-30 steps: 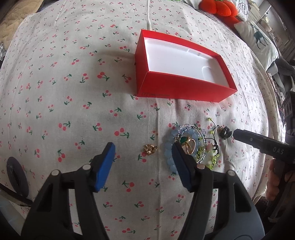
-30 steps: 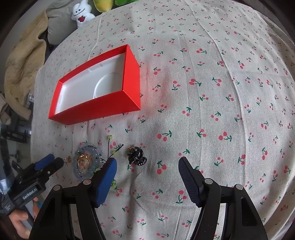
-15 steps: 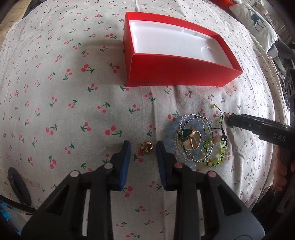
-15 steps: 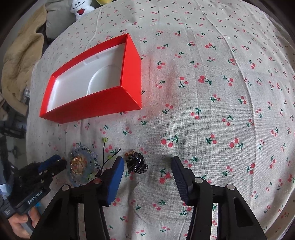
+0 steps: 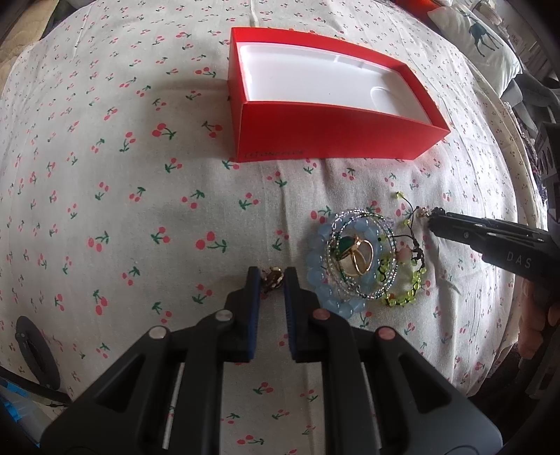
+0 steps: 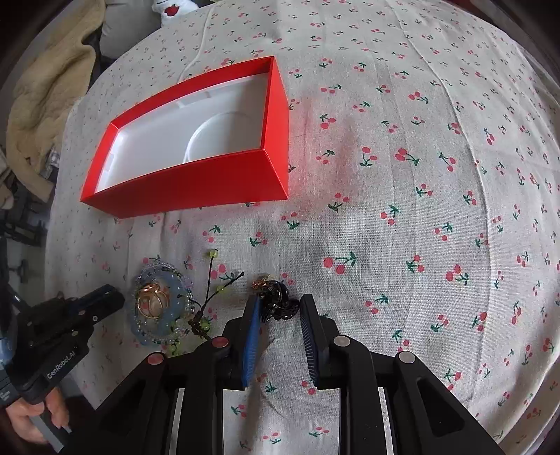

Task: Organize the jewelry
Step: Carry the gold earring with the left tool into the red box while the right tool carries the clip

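A small gold earring (image 5: 273, 277) lies on the cherry-print cloth (image 5: 140, 210). My left gripper (image 5: 272, 276) is closing, and its blue pads touch the earring on both sides. A black beaded ornament (image 6: 278, 302) sits between the fingers of my right gripper (image 6: 280, 304), which is closing too, pads against it. Between the two grippers lies a heap of jewelry: a pale blue bead bracelet (image 5: 315, 259) around gold rings (image 5: 357, 257), and a green bead cord (image 5: 402, 297). The open red box (image 5: 332, 133) with a white inlay stands beyond, holding nothing.
A beige blanket (image 6: 42, 98) and a plush toy (image 6: 171, 7) lie past the cloth's far left edge. A deer-print pillow (image 5: 483, 35) is at the far right. A person's hand (image 6: 35, 420) holds the left gripper's handle.
Both grippers came down toward the cloth and narrowed their jaws from wide open, the left around the gold earring and the right around the black ornament. The jewelry has not moved.
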The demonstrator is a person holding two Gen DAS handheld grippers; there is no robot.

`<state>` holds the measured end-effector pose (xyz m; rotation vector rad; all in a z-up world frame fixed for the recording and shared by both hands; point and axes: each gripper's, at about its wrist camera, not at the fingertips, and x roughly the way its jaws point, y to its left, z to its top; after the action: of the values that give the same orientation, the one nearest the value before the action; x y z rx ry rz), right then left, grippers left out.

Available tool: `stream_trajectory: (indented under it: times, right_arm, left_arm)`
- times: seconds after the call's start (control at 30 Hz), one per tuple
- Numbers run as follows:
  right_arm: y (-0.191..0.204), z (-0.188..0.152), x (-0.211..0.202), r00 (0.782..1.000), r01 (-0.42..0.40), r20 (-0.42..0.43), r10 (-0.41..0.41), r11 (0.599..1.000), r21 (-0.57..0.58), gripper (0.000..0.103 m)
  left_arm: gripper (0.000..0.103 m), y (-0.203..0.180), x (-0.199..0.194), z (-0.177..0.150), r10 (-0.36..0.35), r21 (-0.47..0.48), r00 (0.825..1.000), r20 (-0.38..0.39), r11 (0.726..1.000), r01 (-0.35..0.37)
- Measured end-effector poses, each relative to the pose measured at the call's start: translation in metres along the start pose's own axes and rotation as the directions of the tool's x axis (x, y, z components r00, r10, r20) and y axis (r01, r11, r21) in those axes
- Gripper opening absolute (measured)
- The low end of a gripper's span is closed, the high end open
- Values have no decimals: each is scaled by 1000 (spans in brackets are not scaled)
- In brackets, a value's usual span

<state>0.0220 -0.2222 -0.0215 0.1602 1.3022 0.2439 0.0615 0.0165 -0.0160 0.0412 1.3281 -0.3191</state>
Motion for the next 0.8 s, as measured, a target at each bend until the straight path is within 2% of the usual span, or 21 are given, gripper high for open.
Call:
stream_trajectory:
  times: [0.23, 0.43, 0.67, 0.8]
  right_arm:
    - [4, -3, -25, 999, -18, 41, 18, 1000, 7, 23]
    - [1, 0, -46, 994, -49, 99, 47, 999, 16, 23]
    - [12, 19, -65, 981, -96, 172, 90, 995, 30, 23]
    - [27, 31, -67, 971, -135, 204, 127, 990, 29, 23]
  left_arm:
    - [15, -2, -25, -3, -26, -14, 999, 47, 1000, 27]
    - [15, 11, -44, 5, -49, -45, 993, 109, 998, 54]
    - [15, 9, -61, 29, -78, -72, 976, 201, 993, 94]
    - [15, 9, -63, 44, -121, -90, 963, 240, 985, 147]
